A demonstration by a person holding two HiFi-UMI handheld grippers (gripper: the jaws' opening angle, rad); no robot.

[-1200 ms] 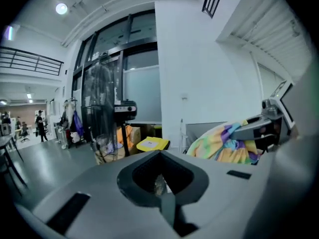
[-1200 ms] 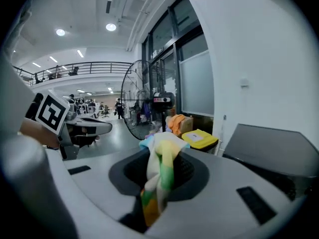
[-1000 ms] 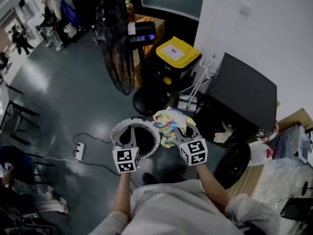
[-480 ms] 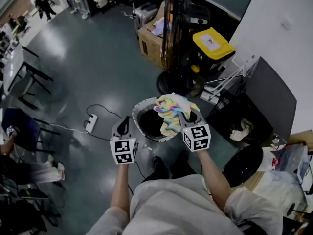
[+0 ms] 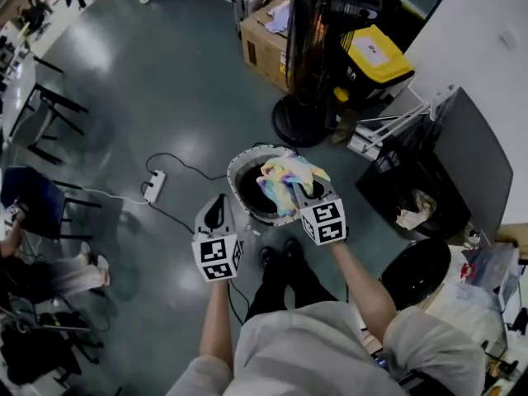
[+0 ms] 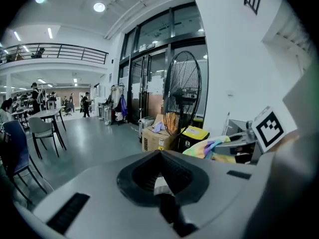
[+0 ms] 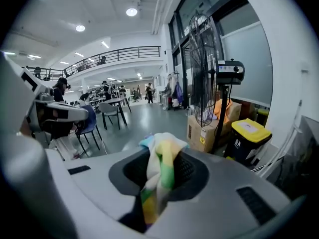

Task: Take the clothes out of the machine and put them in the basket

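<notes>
A colourful striped cloth hangs over the dark opening of the round white basket on the floor. My right gripper is shut on that cloth, which bunches out between its jaws in the right gripper view. My left gripper is just left of the basket's near rim, shut and holding nothing. In the left gripper view the cloth shows at the right. The black machine stands at the right, its round door swung open and something pale inside.
A tall standing fan rises just behind the basket, with a yellow-lidded bin and a cardboard box beside it. A power strip and its cable trail left of the basket. My shoes stand close to its near rim.
Both grippers have come down and over to the basket. The cloth, earlier beside the rim, now hangs over the opening. The left gripper has moved off the rim to its left.
</notes>
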